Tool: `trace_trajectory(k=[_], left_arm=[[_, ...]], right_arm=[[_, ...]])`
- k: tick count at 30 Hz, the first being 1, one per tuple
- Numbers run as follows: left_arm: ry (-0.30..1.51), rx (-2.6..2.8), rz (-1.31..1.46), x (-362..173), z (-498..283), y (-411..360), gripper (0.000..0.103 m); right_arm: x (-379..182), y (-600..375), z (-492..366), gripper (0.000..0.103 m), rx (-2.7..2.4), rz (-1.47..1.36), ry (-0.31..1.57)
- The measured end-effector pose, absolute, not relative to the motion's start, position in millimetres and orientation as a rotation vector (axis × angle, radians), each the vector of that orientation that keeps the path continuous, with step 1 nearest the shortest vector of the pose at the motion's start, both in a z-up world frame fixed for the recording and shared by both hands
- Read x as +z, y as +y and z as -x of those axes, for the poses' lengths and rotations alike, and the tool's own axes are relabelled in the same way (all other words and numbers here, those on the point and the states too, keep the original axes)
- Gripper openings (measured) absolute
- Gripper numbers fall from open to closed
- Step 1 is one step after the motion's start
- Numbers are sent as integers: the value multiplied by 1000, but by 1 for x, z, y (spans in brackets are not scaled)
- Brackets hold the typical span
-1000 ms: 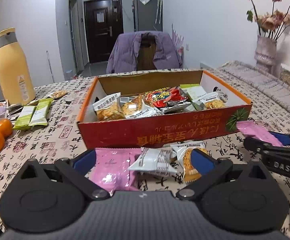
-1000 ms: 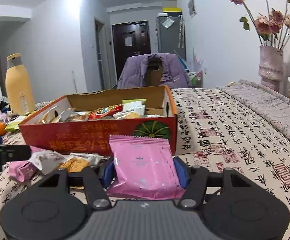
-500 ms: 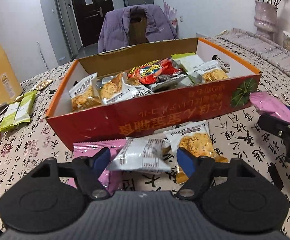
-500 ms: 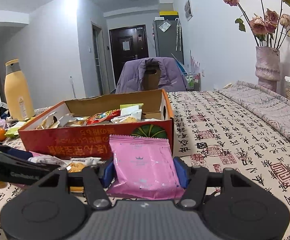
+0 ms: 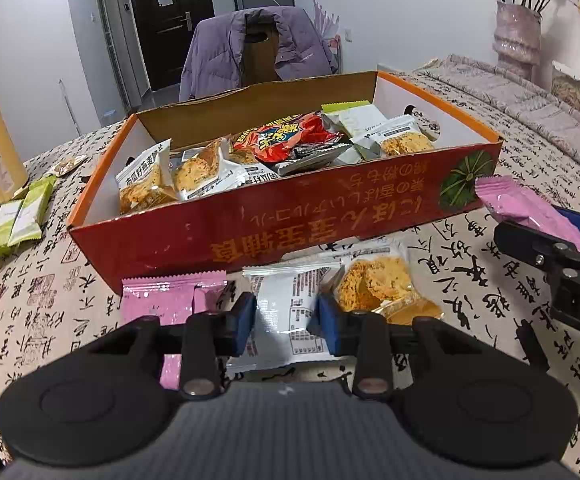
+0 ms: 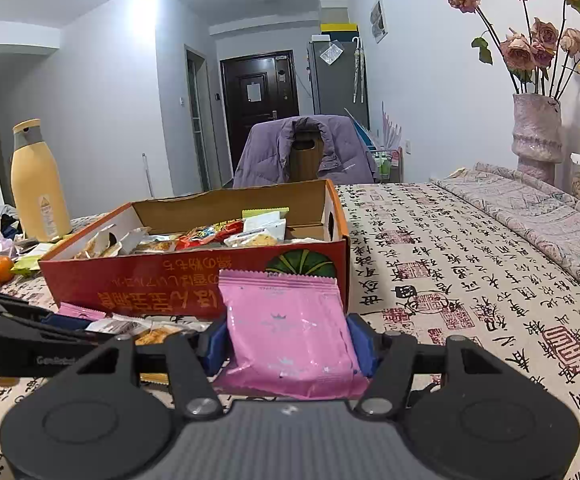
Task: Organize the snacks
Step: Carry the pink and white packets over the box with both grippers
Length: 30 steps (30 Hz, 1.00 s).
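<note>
The left claw (image 5: 286,322) has just been closing, and its blue pads (image 5: 245,322) now press on both sides of a white foil snack packet with black printed text (image 5: 284,308), which lies on the desk (image 5: 50,300) covered in a cream cloth with black calligraphy. Just left of that packet lies a flat pink foil packet (image 5: 170,300); just right, touching it, sits a clear-fronted packet showing an orange crumbly cake (image 5: 377,284). All three lie close against the front wall of the long red-and-orange cardboard box (image 5: 290,232), which already holds a jumble of snacks, among them a red crinkled bag (image 5: 286,140).

The right claw (image 6: 288,344) stands about half open, its blue pads clamped on a second pink foil packet with small silver crowns (image 6: 290,336), held upright near the box's right front corner (image 6: 309,264). Whether that packet's lower edge touches the desk cannot be told from this view. In the left wrist view the right claw (image 5: 541,240) shows at the right edge with the pink packet (image 5: 521,208) in it.
</note>
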<state>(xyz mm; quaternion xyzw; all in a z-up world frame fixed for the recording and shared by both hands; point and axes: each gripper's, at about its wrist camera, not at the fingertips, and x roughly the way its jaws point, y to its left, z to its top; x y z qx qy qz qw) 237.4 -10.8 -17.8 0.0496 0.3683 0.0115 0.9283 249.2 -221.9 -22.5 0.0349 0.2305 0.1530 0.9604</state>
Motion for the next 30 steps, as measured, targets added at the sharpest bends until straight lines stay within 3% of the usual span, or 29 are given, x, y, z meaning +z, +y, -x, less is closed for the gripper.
trace_trajectory(k=[30], left_arm=[[450, 46, 48, 37, -165, -4, 34]], right_arm=[[8, -210, -223, 60, 380, -9, 346]])
